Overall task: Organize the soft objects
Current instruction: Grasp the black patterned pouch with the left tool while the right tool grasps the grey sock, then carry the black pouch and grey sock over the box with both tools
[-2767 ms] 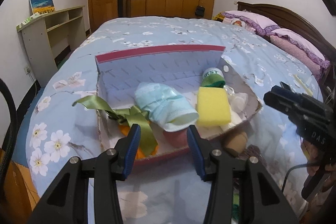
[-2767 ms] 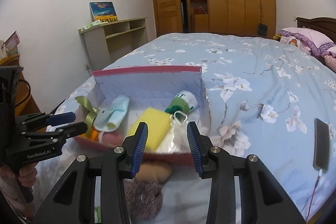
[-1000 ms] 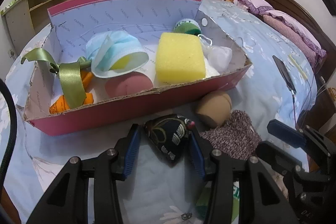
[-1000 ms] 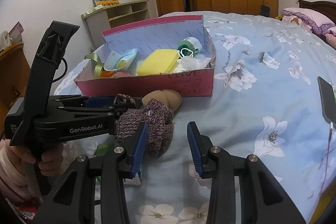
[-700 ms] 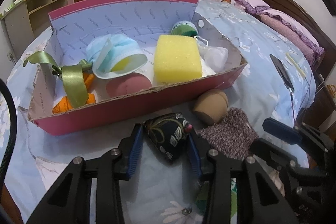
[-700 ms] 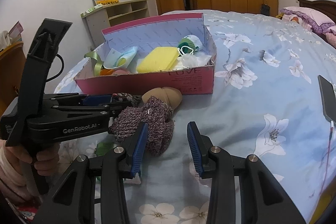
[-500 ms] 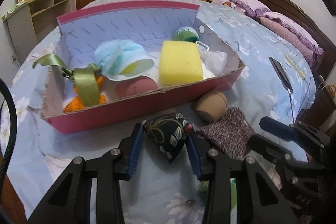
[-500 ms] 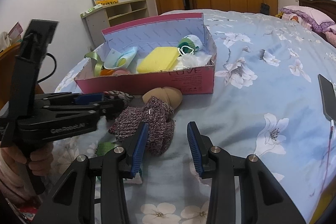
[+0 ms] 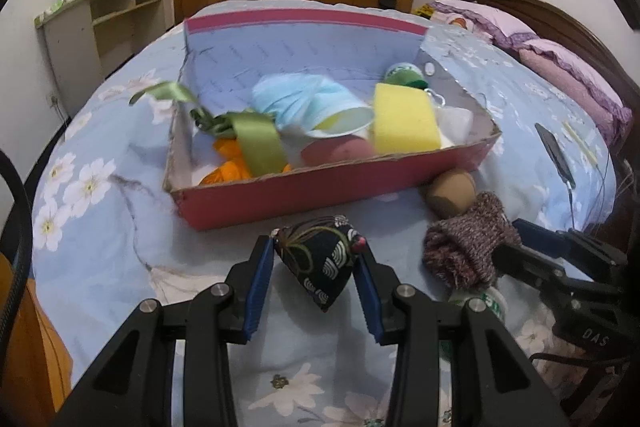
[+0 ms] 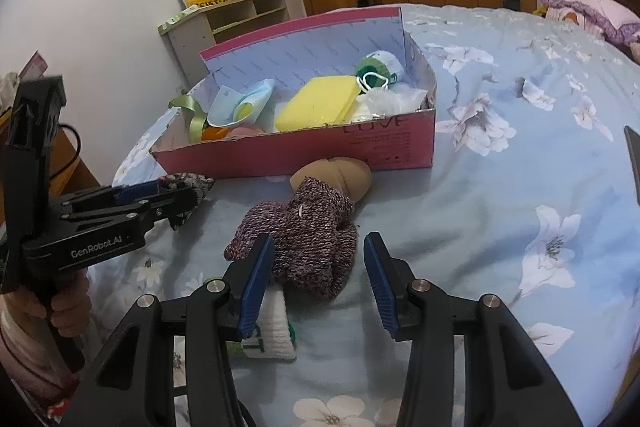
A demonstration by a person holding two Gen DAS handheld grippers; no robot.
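On the bed just before the pink box [image 9: 320, 183], the left gripper [image 9: 316, 259] clenches the dark patterned pouch [image 9: 320, 263], ready for boxing; the right gripper [image 10: 318, 271], jaws opening, straddles the knitted sock [image 10: 304, 231] ungrasped.

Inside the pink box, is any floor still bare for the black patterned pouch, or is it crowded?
Mostly crowded: green ribbon, blue mask and yellow sponge fill the pink box. The only bare strip runs along its back wall, behind the ribbon and mask. The black patterned pouch sits in the left gripper.

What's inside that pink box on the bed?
The pink box holds a yellow sponge, a blue face mask, a green ribbon, something orange and a green-white roll. Anything beneath is hidden.
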